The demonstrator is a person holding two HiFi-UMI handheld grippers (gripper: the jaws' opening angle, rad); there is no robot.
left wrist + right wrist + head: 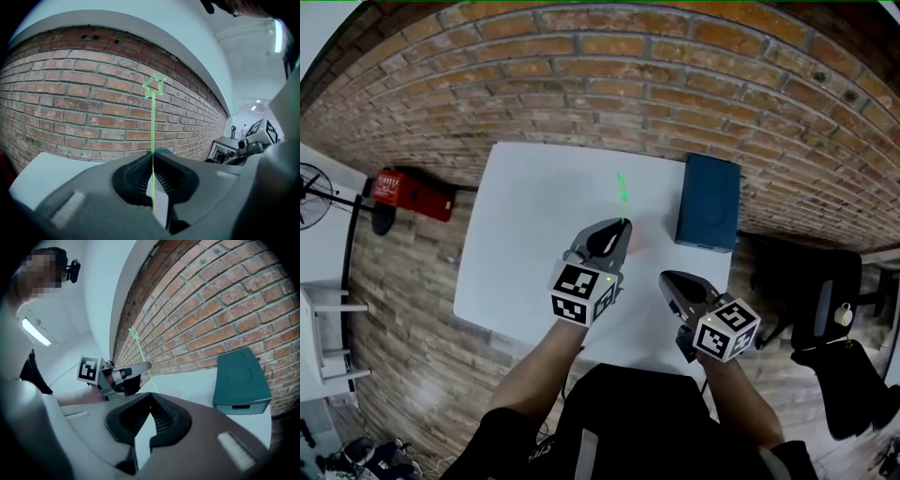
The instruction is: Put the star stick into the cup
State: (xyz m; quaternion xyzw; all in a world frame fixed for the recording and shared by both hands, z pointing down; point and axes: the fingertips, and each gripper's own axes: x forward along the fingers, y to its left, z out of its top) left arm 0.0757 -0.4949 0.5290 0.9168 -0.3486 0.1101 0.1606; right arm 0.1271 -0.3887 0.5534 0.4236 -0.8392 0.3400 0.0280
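Clamping a thin green star-topped stick (153, 124) upright between its jaws, the left hand-held gripper (617, 228) hovers over the white worktop (525, 234), just beside a pale pinkish cup (637, 238). The right hand-held gripper (151, 398), jaws together and empty, hangs near a teal box (709, 201).

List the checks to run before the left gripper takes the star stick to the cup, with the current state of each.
1. Grip: the left gripper is shut on the stem of the star stick: ok.
2. Stick line: it runs straight out from the jaws, star end away from the gripper: ok.
3. Cup: it shows only as a pale shape on the table beside the left gripper's tip. Whether its opening faces up: cannot tell.
4. Stick lined up over the cup: cannot tell.
5. Right gripper: shut, empty, off to the side of the cup: ok.
6. Teal box: stands apart from the cup: ok.
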